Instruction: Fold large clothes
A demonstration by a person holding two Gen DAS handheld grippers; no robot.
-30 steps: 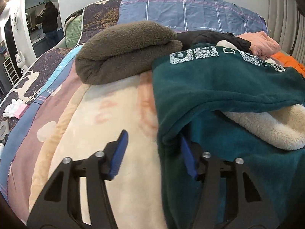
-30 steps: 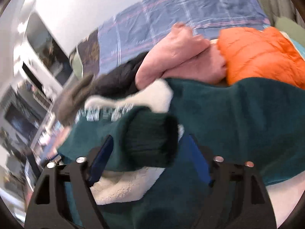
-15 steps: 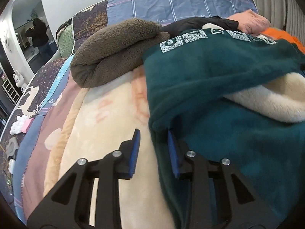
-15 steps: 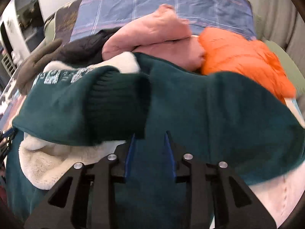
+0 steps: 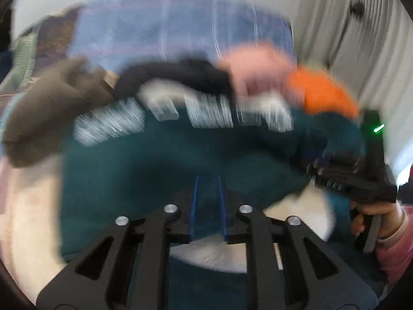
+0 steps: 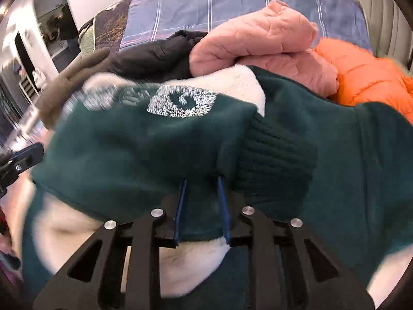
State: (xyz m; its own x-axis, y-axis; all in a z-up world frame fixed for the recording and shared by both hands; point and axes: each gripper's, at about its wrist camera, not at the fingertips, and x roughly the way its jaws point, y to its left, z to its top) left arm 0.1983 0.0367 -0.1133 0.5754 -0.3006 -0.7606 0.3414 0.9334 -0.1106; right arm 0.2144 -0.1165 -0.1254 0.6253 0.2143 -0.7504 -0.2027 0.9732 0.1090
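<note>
A dark green sweatshirt (image 5: 155, 160) with white lettering and cream fleece lining (image 5: 214, 253) lies bunched on the bed. In the blurred left wrist view, my left gripper (image 5: 207, 180) has its jaws closing, with its blue pads pressing a fold of green fabric. My right gripper (image 6: 201, 180) is likewise closing on the green sweatshirt (image 6: 129, 155) just left of the ribbed cuff (image 6: 273, 165). Lining (image 6: 196, 258) shows under that fold. A hand (image 5: 374, 217) holds the right gripper at the garment's right side.
Folded clothes are piled behind the sweatshirt: a pink jacket (image 6: 258, 41), an orange jacket (image 6: 366, 77), a black one (image 6: 155, 54) and a brown fleece (image 5: 51, 108). A plaid blue cover (image 6: 232, 0) lies beyond and a cream blanket (image 5: 28, 219) at the left.
Both grippers went from wide open to pinching green fabric. The left one swept right across the sweatshirt, carrying its edge. The right one sank a little.
</note>
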